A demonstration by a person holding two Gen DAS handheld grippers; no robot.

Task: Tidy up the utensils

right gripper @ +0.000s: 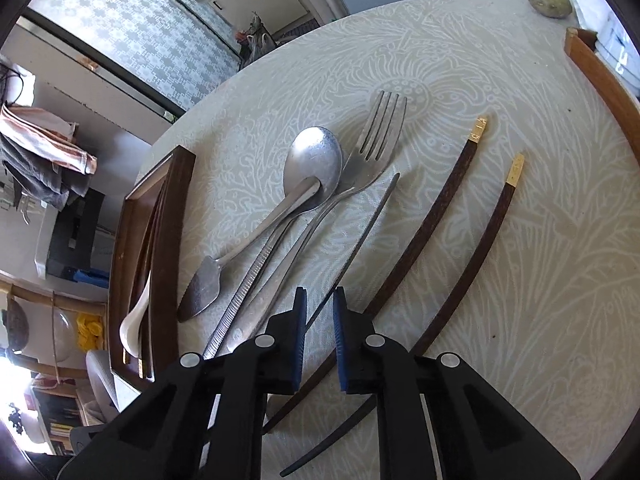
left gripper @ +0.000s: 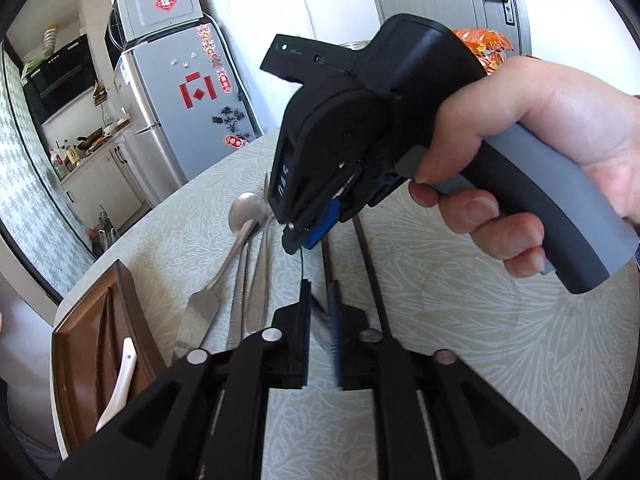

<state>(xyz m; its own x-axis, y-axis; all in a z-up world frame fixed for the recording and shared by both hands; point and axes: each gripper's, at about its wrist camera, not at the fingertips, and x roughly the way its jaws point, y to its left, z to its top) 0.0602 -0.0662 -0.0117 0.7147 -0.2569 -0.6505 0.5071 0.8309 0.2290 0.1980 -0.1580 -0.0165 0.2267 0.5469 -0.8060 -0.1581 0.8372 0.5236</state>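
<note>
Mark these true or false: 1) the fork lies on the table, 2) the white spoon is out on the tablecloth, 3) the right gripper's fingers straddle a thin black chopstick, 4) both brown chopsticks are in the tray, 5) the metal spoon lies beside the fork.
1) True. The fork lies on the table.
2) False. The white spoon lies inside the wooden tray.
3) True. The right gripper has its fingers either side of the black chopstick, with gaps showing, not clamped.
4) False. The two gold-tipped brown chopsticks lie on the tablecloth, right of the fork.
5) True. The metal spoon lies just left of the fork.
</note>
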